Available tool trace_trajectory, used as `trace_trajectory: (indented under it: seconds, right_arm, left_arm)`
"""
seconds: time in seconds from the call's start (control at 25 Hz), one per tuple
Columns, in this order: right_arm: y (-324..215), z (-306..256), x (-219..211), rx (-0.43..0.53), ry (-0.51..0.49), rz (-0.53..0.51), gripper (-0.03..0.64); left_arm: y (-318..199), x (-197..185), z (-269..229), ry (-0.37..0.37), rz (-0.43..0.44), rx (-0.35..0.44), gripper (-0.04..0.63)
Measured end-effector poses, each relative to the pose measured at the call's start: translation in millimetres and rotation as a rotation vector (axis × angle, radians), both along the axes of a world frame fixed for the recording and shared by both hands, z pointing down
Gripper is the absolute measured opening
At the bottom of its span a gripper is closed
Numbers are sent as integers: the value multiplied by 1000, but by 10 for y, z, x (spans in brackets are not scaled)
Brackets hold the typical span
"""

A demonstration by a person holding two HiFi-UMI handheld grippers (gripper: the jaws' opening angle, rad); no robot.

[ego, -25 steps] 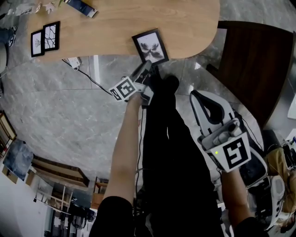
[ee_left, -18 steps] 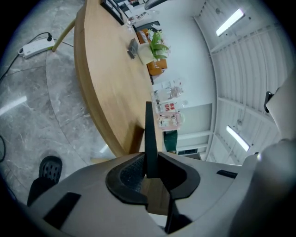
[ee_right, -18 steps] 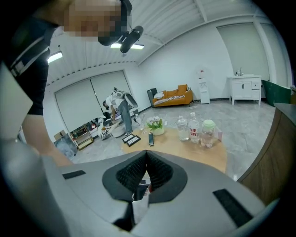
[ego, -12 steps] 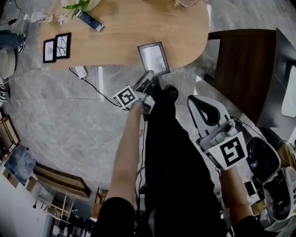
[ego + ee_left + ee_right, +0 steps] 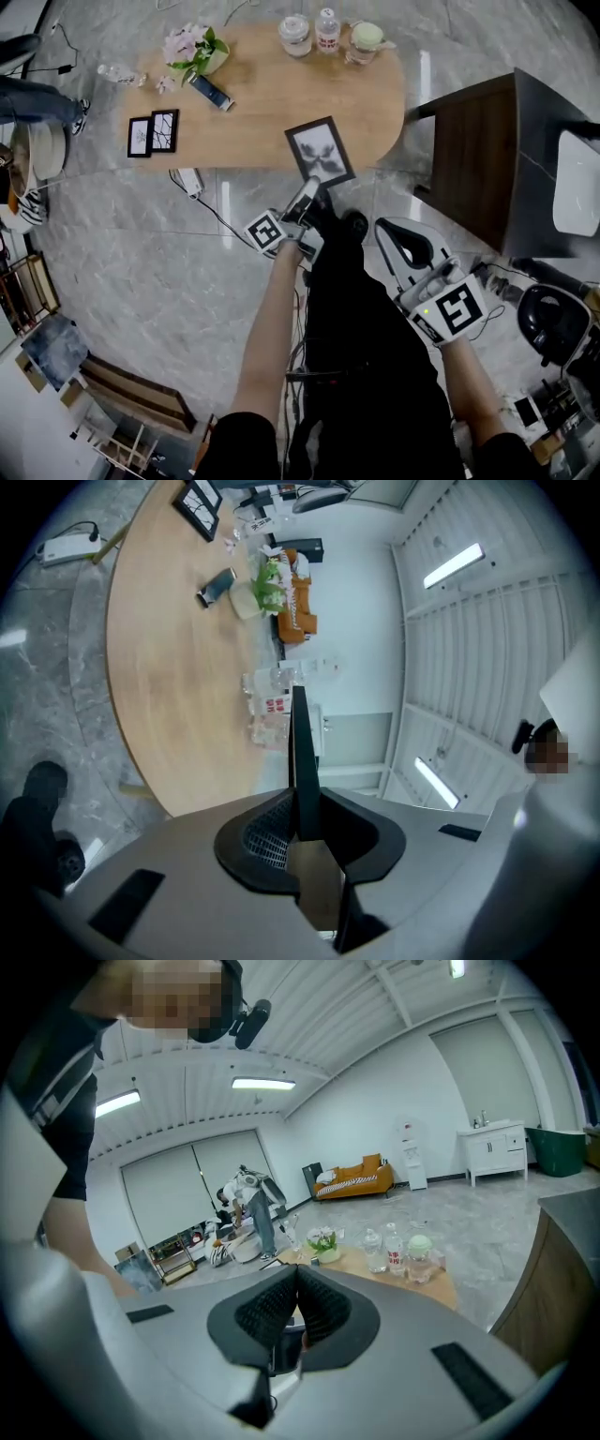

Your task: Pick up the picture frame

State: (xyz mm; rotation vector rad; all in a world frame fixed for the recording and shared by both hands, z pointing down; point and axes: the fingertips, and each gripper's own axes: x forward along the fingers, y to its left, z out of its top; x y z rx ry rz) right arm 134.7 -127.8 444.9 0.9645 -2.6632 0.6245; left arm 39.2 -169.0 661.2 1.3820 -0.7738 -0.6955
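The picture frame (image 5: 321, 153), black with a pale winged print, is in the air in front of the wooden table (image 5: 262, 127), gripped by its near edge. My left gripper (image 5: 306, 199) is shut on it. In the left gripper view the frame (image 5: 300, 752) runs edge-on between the two pads and points away over the table (image 5: 169, 686). My right gripper (image 5: 394, 231) hangs lower right, over the floor and apart from the frame. Its pads (image 5: 314, 1307) meet with nothing between them.
On the table lie two small framed prints (image 5: 153, 134), a potted flower (image 5: 195, 49), a dark remote (image 5: 208, 91) and, at the far edge, a jar and bottles (image 5: 323, 30). A dark wooden cabinet (image 5: 478, 159) stands right. A power strip (image 5: 190, 181) lies on the marble floor.
The left gripper has risen with the frame, which has come up off the table's near edge. The right gripper has risen too. More of the table is now in view.
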Motion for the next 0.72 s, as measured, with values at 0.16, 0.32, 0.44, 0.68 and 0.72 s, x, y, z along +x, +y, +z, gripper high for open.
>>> trace_trajectory:
  seconds: [0.16,0.32,0.44,0.68,0.72]
  right_arm:
    - [112,-267,60,23,-29,-2,12]
    - [185,-508,146,53,-36,6,12]
    - [229,-747,200,85,-36,14,12]
    - [257,-1324,275,165,-63,48,12]
    - [251,-1421,288,179,-68,54,12]
  left_arm:
    - [64,86,-447,11,-6,32,74]
    - [104,180,-861,-2,44,71,74]
    - [99,164,-1273,9,38,113,74]
    - [42,29,-2081,28,-1,190,74]
    - [33,23,-2205,25,0,200,74]
